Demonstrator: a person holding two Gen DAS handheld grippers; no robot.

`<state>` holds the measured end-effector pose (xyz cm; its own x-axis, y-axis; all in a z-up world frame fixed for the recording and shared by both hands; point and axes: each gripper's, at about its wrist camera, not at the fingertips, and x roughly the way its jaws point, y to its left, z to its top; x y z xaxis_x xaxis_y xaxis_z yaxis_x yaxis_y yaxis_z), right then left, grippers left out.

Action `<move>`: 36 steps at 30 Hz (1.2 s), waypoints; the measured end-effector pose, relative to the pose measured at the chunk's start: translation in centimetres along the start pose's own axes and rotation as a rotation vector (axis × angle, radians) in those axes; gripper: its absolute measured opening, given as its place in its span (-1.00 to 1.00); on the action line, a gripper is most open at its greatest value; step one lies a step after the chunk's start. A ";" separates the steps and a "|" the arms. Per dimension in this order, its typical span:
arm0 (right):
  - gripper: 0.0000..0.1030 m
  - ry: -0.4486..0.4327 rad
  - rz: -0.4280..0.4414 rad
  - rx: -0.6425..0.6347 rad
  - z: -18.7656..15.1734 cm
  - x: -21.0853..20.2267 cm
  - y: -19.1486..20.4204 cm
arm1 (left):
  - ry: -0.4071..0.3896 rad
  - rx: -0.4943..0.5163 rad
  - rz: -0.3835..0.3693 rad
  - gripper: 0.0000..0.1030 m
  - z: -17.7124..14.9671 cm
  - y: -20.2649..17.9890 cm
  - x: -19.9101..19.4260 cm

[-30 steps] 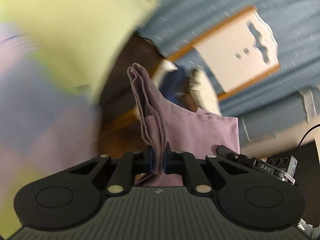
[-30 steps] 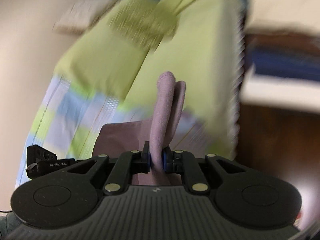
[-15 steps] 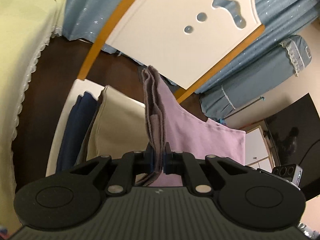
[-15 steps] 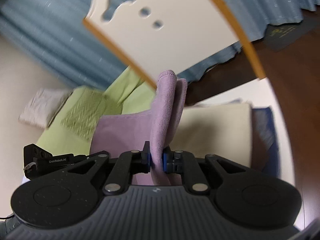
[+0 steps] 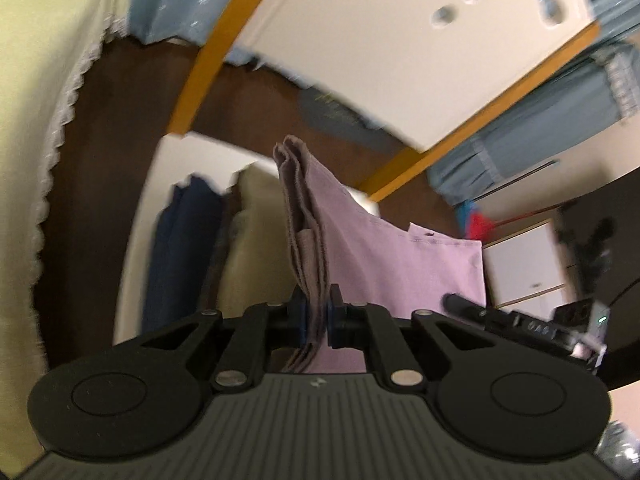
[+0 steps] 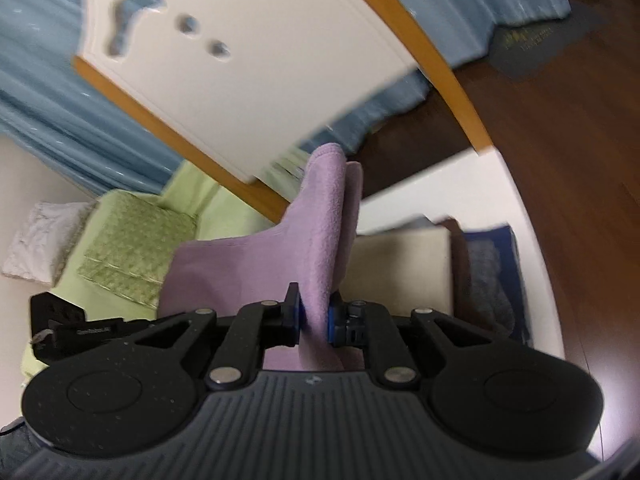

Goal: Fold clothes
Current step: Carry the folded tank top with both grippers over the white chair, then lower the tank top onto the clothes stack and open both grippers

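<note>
Both tools, left (image 5: 316,316) and right (image 6: 314,316), are opening around the folded purple cloth (image 5: 360,248) over the stack (image 6: 400,264); letting go is left.

A big white board (image 5: 372,40) with an orange edge and little round holes stands in front of blue curtains (image 6: 52,120). The floor (image 6: 560,100) is dark brown wood. A bed with a light green cover (image 5: 28,120) has a lacy white trim (it runs down the side). A green patterned pillow (image 6: 136,248) lies beside a white pillow (image 6: 40,244). A small white cabinet (image 5: 524,268) stands far back, with something red (image 5: 480,224) near it.
</note>
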<state>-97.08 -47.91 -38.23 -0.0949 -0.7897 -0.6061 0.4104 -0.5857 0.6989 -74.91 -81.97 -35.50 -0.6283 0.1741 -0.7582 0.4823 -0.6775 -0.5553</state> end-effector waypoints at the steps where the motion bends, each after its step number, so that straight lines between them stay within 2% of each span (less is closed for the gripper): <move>1: -0.35 0.001 -0.067 0.005 -0.1 0.4 -0.4 | 0.008 -0.009 0.014 -0.55 0.0 0.6 0.2; 2: -0.21 0.002 -0.134 0.011 -0.2 0.7 -0.8 | 0.000 -0.019 0.019 -0.52 0.1 1.0 -0.1; 3: -0.10 0.003 -0.202 0.016 -0.3 1.1 -1.2 | -0.018 -0.015 0.050 -0.40 0.2 1.1 -0.7; 4: -0.10 -0.013 -0.259 0.015 -0.4 0.9 -1.4 | -0.041 0.000 0.102 -0.24 0.3 1.0 -1.5; 5: -0.10 -0.048 -0.312 0.007 -0.5 0.1 -1.3 | -0.065 0.018 0.146 -0.23 0.4 0.7 -2.4; 6: -0.09 -0.087 -0.365 -0.003 -0.6 -0.7 -1.2 | -0.083 0.028 0.162 -0.23 0.3 0.5 -3.1; 7: -0.06 -0.115 -0.379 -0.023 -0.8 -1.5 -0.8 | -0.096 0.037 0.154 -0.23 0.1 -0.1 -3.8; 8: -0.06 -0.139 -0.355 -0.053 -1.2 -2.3 0.0 | -0.109 0.050 0.139 -0.23 -0.1 -0.8 -4.5; 11: -0.10 -0.124 -0.208 -0.163 -3.1 -3.1 3.4 | -0.089 0.133 0.082 -0.20 -1.4 -3.7 -4.6; 13: -0.21 -0.064 -0.124 -0.217 -4.9 -2.0 5.4 | -0.035 0.232 0.045 -0.19 -3.2 -5.8 -2.6; 15: -0.23 -0.013 -0.065 -0.255 -6.5 -0.9 6.8 | 0.005 0.264 0.054 -0.19 -4.3 -5.9 -0.4; 17: -0.24 0.029 -0.060 -0.248 -8.2 1.0 6.3 | 0.016 0.247 0.065 -0.27 -4.6 -4.9 0.6; 19: -0.50 0.032 -0.097 -0.224 -8.6 1.7 4.6 | 0.012 0.200 0.075 -0.65 -5.2 -2.9 1.0; 21: -0.65 0.027 -0.136 -0.204 -8.7 1.6 3.3 | 0.004 0.187 0.096 -0.65 -5.4 -2.3 0.3; 23: -0.64 0.019 -0.187 -0.208 -8.4 0.5 2.9 | -0.014 0.201 0.144 -0.65 -5.3 -2.9 -1.3; 24: -0.60 0.014 -0.210 -0.224 -8.2 0.0 3.1 | -0.031 0.212 0.154 -0.56 -5.1 -3.4 -2.1; 26: -0.54 -0.005 -0.221 -0.244 -7.7 -1.1 3.7 | -0.073 0.237 0.108 -0.44 -4.0 -4.9 -3.1; 27: -0.52 -0.018 -0.202 -0.245 -7.4 -1.2 4.1 | -0.091 0.256 0.087 -0.25 -3.5 -5.6 -3.3; 28: -0.50 -0.030 -0.183 -0.247 -7.1 -1.3 4.6 | -0.106 0.287 0.081 -0.14 -2.9 -6.3 -2.9; 32: -0.42 -0.071 -0.062 -0.284 -4.8 1.5 6.6 | -0.123 0.336 0.116 -0.14 -1.1 -6.3 0.3; 33: -0.41 -0.077 -0.049 -0.289 -4.5 2.1 6.7 | -0.125 0.336 0.126 -0.18 -0.4 -5.8 1.5; 34: -0.41 -0.083 -0.041 -0.297 -3.7 3.2 6.6 | -0.129 0.337 0.143 -0.30 0.0 -5.2 2.2; 36: -0.40 -0.078 -0.058 -0.290 -2.4 5.3 6.0 | -0.137 0.339 0.186 -0.41 0.2 -3.9 3.1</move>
<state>-92.93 -55.11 -38.19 -0.1911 -0.7746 -0.6029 0.6432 -0.5628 0.5192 -78.87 -78.93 -35.66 -0.6357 -0.0551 -0.7699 0.3811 -0.8898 -0.2510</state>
